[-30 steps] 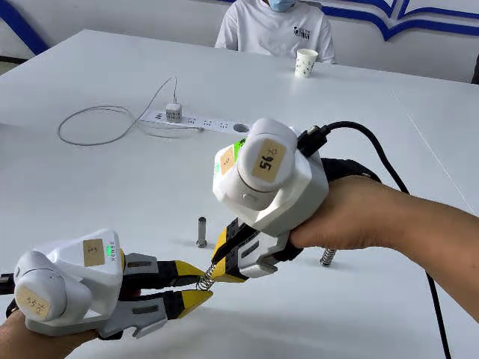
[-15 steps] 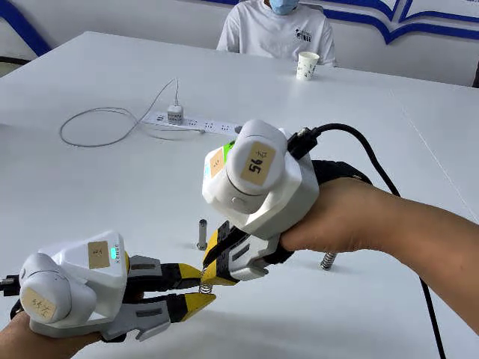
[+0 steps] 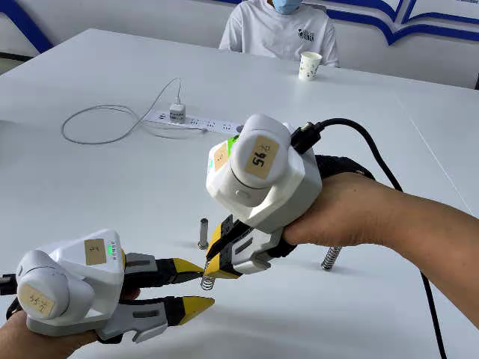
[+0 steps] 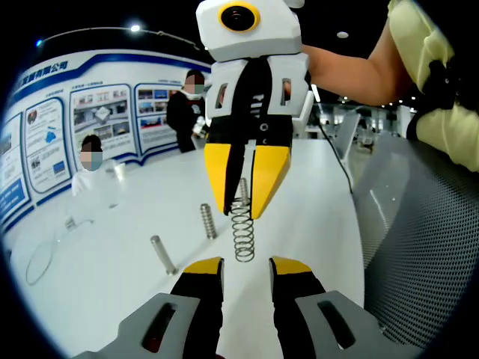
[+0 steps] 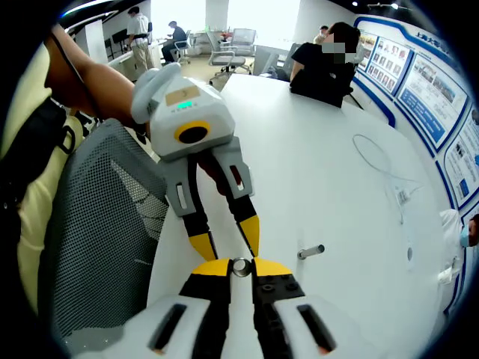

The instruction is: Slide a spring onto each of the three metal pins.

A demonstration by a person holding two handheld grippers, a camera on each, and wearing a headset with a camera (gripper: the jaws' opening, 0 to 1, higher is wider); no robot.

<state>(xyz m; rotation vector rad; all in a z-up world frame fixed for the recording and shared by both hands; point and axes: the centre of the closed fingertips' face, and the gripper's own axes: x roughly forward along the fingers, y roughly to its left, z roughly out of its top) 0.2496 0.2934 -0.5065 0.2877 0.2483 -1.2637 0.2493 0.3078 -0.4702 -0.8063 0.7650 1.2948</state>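
I am gripping the top end of a spring with the right gripper, its jaws closed on it, and the spring is hanging upright low over the near part of the white table; I cannot tell whether it is touching the surface. The left gripper is reaching in from the left with its jaws spread apart, gripping nothing, its tips just beside the spring. A bare metal pin is standing just beyond, and a second spring is standing further right.
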